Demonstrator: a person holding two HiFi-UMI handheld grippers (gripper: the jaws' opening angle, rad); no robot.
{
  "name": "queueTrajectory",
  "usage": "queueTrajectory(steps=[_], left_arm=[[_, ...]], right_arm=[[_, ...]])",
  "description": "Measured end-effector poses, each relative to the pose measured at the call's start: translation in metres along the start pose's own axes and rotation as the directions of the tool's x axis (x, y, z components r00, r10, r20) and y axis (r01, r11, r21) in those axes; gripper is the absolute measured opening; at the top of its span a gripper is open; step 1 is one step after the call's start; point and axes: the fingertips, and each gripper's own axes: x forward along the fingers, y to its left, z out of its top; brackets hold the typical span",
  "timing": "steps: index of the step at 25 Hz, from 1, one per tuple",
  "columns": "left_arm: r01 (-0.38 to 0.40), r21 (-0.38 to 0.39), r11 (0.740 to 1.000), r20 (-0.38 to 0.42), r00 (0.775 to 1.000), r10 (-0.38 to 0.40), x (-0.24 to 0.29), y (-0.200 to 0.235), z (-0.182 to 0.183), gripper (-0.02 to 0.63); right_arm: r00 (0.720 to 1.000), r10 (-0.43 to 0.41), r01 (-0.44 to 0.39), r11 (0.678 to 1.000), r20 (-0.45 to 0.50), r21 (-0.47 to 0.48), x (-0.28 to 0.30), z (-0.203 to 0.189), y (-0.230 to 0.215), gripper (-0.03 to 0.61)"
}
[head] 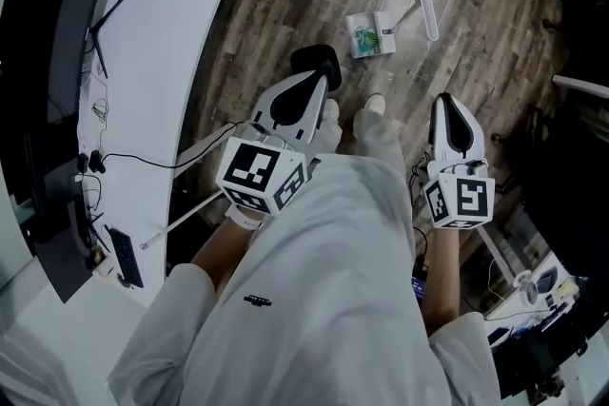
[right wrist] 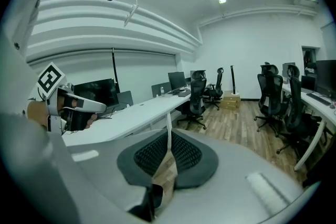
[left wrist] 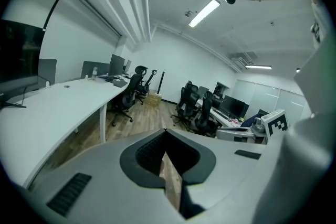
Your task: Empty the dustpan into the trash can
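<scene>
White coat (head: 333, 299) over plank floor (head: 285, 24) (dustpan (head: 367, 35) ahead, curved desk (head: 162, 43) alongside).

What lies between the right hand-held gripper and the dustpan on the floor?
Only bare wood floor, in the head view, between the right hand-held gripper and the dustpan.

An open-plan office — long white desks (left wrist: 58, 99), black swivel chairs (left wrist: 190, 105), monitors (left wrist: 236, 108), wood-plank floor (left wrist: 143, 115).
</scene>
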Motion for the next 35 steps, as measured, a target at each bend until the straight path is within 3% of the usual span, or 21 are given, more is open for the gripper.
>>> queueTrajectory(steps=[7,16,24,35], left_arm=[[-0.06,-0.017,0.998,-0.041,0.997,0.06,0.039,-0.011,-0.011,0.006],[-0.156,-0.055,0.986,-0.098,0.984,0.15,0.095,0.012,-0.027,0.006],[-0.214,-0.075,0.974,-0.118,0.972,0.205,0.132,0.042,-0.044,0.006],[-0.275,-0.147,0.95,-0.166,0.954,0.25,0.152,0.072,-0.089,0.006]], right_arm=[[0.999,0.037,-0.038,0.999,-0.036,-0.01,0.042,-0.012,-0.05,0.102],[0.984,0.065,-0.064,0.998,-0.168,0.007,0.136,-0.053,-0.098,0.209],[0.961,0.016,-0.035,0.997,-0.275,-0.062,0.216,-0.099,-0.121,0.259],[0.933,-0.017,-0.018,0.996,-0.36,-0.093,0.273,-0.134,-0.136,0.262]])
